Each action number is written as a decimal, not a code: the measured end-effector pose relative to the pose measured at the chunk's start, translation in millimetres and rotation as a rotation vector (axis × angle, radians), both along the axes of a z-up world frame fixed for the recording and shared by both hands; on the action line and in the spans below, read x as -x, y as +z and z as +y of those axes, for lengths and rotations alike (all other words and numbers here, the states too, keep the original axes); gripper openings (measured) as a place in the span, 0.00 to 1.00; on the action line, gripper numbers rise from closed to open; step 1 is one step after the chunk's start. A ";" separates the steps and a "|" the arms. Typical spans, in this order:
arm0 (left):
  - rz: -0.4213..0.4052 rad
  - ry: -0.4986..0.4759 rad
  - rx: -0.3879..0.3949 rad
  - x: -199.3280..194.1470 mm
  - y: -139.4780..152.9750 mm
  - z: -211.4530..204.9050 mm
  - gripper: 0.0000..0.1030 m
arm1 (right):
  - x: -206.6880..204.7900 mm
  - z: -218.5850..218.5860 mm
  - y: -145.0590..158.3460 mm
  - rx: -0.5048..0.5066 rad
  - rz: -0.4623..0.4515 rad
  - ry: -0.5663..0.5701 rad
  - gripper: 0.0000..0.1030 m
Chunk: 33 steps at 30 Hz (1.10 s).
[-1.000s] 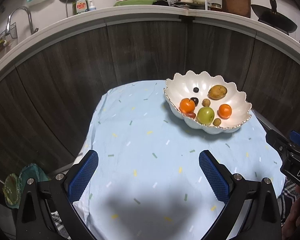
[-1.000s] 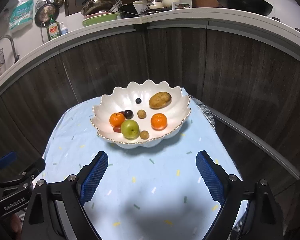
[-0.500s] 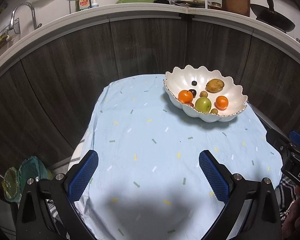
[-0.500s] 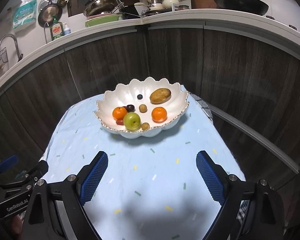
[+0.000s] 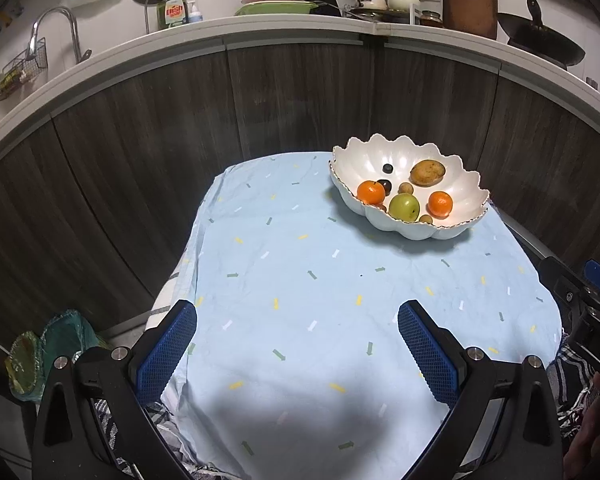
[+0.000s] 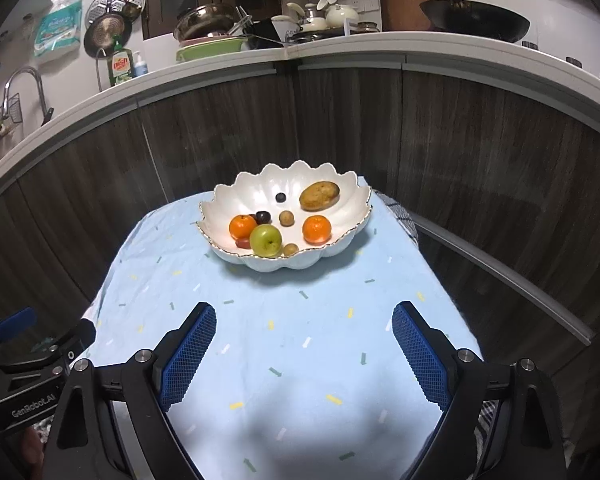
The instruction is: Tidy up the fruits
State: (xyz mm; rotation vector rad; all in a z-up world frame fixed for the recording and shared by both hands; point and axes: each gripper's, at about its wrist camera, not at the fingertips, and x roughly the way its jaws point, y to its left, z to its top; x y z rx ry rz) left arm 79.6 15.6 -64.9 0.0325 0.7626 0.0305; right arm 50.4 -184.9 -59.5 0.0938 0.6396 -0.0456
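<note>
Both grippers hang above the near end of the tabletop (image 6: 300, 320), which I see covered by a pale blue cloth with small coloured dashes. On my left gripper (image 5: 298, 344) the blue-padded fingers stand wide apart with nothing between them, and my right gripper (image 6: 303, 350) is spread just as wide, also holding nothing. Each gripper's black body shows at the edge of the other's camera view.

All the fruit sits in a white scalloped bowl (image 6: 252, 190) at the far end of the cloth, well apart from both grippers. From the right wrist view I can make out a green apple (image 6: 265, 240) at the front, an orange (image 6: 242, 227) touching its left side, and a second orange (image 6: 317, 229) to the right. A brown oval fruit (image 6: 319, 196) lies at the back right. Two small tan round fruits (image 6: 286, 218) lie between them, with a dark grape (image 6: 263, 217) and a small dark berry (image 6: 280, 197) further back. A red fruit (image 6: 243, 243) peeks out beside the apple.

Behind the tabletop runs a dark wood-panelled cabinet front (image 6: 340, 128).
</note>
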 end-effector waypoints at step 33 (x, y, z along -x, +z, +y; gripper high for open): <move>-0.040 0.002 0.008 14.6 19.2 0.4 0.99 | 20.3 0.2 18.9 0.009 -0.046 0.002 0.88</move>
